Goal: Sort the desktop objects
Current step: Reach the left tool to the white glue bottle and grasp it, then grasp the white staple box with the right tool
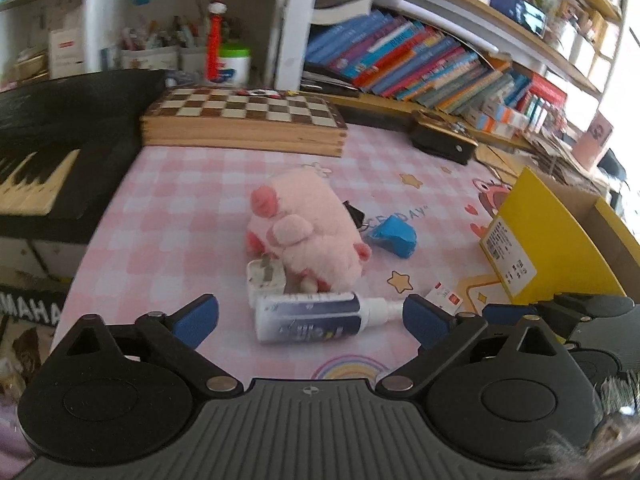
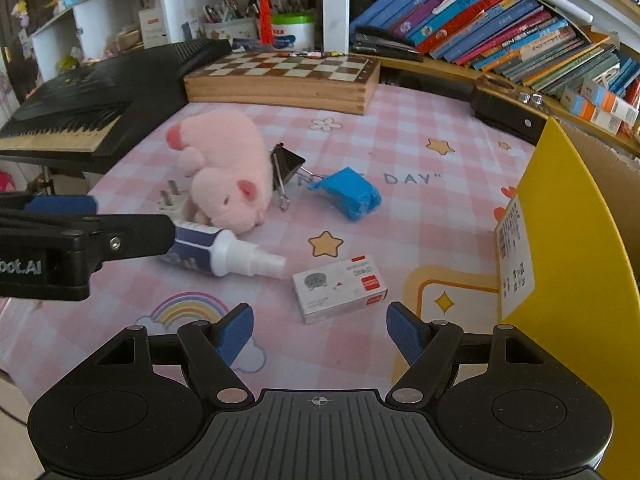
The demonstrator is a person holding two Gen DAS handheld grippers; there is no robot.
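Both grippers, the left gripper [image 1: 311, 316] and right gripper [image 2: 320, 330], are showing black linkages, silver pivot screws, ribbed grey bases with crosshair marks, and blue textured fingers [image 2: 236, 334].

Spray bottle [image 2: 224, 254] before plush pig [image 2: 228, 168]; staple box [image 2: 340, 288] right.

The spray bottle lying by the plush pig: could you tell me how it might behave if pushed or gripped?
The spray bottle lies on its side and looks round, so it would probably roll if nudged. Its smooth label may slip between the fingers. The narrow nozzle end probably makes a poorer grip than the body.
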